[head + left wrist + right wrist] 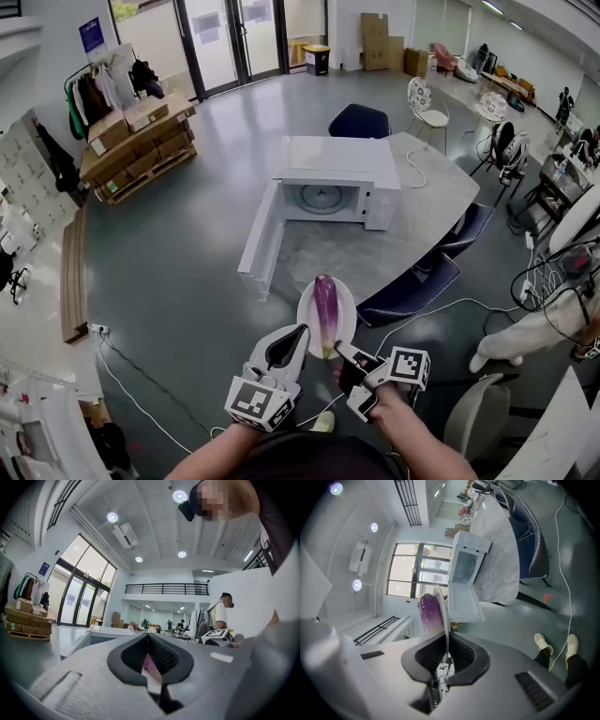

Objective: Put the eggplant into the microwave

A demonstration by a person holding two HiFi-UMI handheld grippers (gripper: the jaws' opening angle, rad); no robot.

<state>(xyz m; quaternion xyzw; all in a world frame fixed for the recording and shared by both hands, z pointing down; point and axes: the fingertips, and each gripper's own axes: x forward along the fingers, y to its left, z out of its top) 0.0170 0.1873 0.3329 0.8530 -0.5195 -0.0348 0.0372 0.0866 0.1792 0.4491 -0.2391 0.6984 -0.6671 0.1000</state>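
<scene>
A purple eggplant (325,307) lies on a white plate (345,319) that is held in the air in front of the grey table (422,202). My left gripper (303,331) is shut on the plate's left rim, and a sliver of plate (153,680) shows between its jaws. My right gripper (340,352) is shut on the near right rim. In the right gripper view the plate (442,605) stands edge-on in the jaws with the eggplant (430,611) on it. The white microwave (330,178) sits on the table, its cavity showing and its door (260,242) swung wide open to the left.
Dark blue chairs (412,291) stand at the table's near right edge, another (359,121) behind the microwave. A white cable (441,309) runs across the floor. A pallet of cardboard boxes (141,141) stands far left. A person stands off to the right (220,611).
</scene>
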